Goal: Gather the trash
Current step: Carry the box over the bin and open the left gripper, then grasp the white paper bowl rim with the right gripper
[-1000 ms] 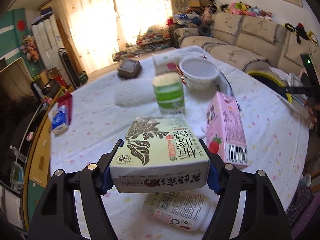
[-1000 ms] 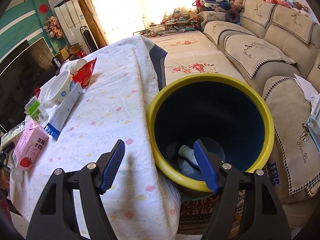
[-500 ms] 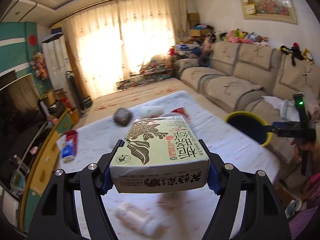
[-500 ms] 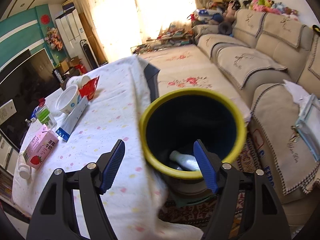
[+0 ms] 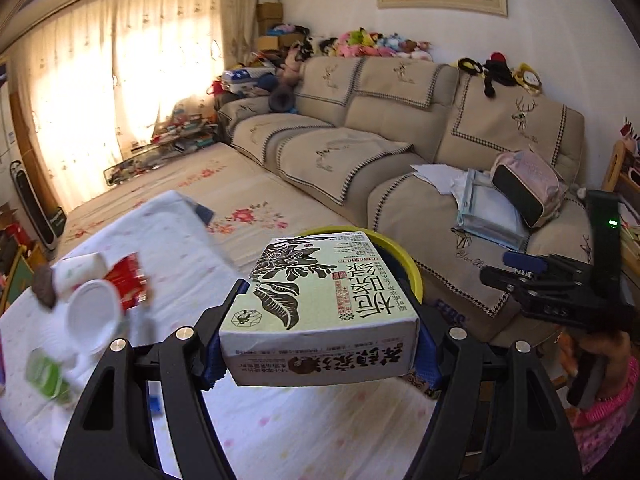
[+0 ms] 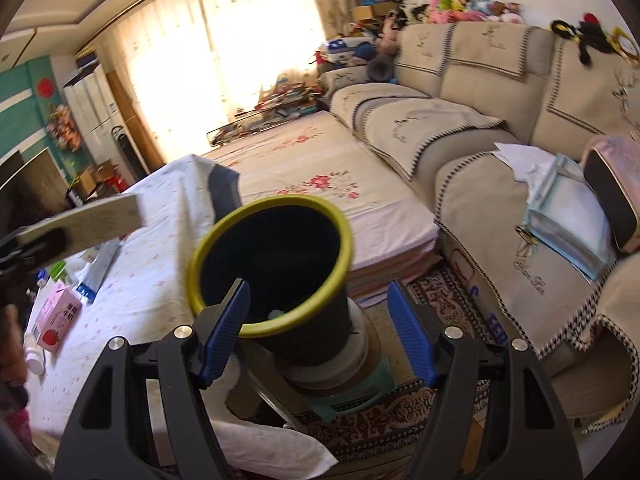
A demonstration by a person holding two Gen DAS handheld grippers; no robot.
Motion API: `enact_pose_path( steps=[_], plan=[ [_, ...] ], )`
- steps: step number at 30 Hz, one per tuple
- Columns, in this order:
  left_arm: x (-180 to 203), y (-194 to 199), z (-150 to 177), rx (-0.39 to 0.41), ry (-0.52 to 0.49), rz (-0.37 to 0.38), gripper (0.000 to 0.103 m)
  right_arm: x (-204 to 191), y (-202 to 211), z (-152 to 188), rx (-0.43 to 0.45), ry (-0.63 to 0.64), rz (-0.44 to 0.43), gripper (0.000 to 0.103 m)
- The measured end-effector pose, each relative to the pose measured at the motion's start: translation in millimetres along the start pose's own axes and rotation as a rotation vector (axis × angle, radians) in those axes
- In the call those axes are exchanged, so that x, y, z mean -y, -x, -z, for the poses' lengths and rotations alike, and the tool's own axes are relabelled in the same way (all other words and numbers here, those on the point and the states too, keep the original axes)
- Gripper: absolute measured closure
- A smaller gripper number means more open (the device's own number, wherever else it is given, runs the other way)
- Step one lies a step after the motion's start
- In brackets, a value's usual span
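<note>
Lifted off the surface [image 5: 288, 432] and swung toward the bin [image 6: 272, 264]: box [image 5: 320, 312] clamped in left claw [image 5: 320, 344], now nearly over the rim. Right claw [image 6: 318, 334] gaping, empty, beside bin. Drop likely next.

Left gripper [image 5: 320, 344] clamped on a pale green tea box [image 5: 320, 308], blue pads pressed to both its sides, box held level above the white dotted surface [image 5: 192, 272]. Beyond the box, a yellow-rimmed bin [image 5: 404, 260], mostly hidden. At left on the surface, blurred: white cup [image 5: 94, 314], red wrapper [image 5: 130, 282], green carton [image 5: 46, 372]. At far right, right gripper [image 5: 516, 268], its state unclear. Behind, beige sofa [image 5: 400, 136].
</note>
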State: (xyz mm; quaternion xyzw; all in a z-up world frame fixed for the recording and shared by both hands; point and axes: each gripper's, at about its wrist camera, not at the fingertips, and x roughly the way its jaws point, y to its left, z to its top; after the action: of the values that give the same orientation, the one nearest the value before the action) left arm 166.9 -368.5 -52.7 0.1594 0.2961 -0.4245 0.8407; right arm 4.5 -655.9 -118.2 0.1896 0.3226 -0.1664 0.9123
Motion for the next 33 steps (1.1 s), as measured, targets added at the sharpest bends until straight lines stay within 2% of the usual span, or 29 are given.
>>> enact_pose_path(
  steps=[9, 11, 12, 14, 17, 21, 27, 30, 33],
  plan=[
    [11.6, -107.7, -17.8, -0.093, 0.017, 0.000, 0.032, 17.4, -2.8, 2.5, -0.013, -0.027, 0.014, 0.035],
    [8.4, -123.5, -19.6, -0.106, 0.025, -0.026, 0.025, 16.4, -4.2, 3.3, -0.019, -0.027, 0.011, 0.034],
    [7.1, -128.4, -20.3, -0.107, 0.026, -0.053, 0.016, 15.5, -5.6, 3.5, -0.023, -0.026, 0.008, 0.034],
    [1.9, -125.0, -19.2, -0.087, 0.031, -0.084, 0.013, 12.3, -7.6, 4.2, -0.029, -0.020, 0.005, 0.033],
    [-0.7, -100.7, -17.8, -0.041, 0.037, -0.114, 0.013, 7.0, -10.3, 5.9, -0.037, -0.010, -0.006, 0.033],
    [-5.5, -35.1, -6.9, 0.054, 0.057, -0.172, 0.009, -5.4, -15.2, 8.3, -0.048, 0.011, -0.030, 0.033],
    [-39.1, 75.1, 39.5, 0.151, 0.206, -0.246, 0.005, -44.0, -26.5, 13.7, -0.079, 0.075, -0.088, 0.033],
    [-61.0, 121.8, 67.9, 0.174, 0.279, -0.328, 0.005, -75.9, -33.2, 15.8, -0.097, 0.133, -0.140, 0.033],
    [-81.9, 159.4, 93.9, 0.172, 0.316, -0.466, 0.005, -110.7, -40.3, 15.6, -0.117, 0.193, -0.201, 0.033]
  ],
)
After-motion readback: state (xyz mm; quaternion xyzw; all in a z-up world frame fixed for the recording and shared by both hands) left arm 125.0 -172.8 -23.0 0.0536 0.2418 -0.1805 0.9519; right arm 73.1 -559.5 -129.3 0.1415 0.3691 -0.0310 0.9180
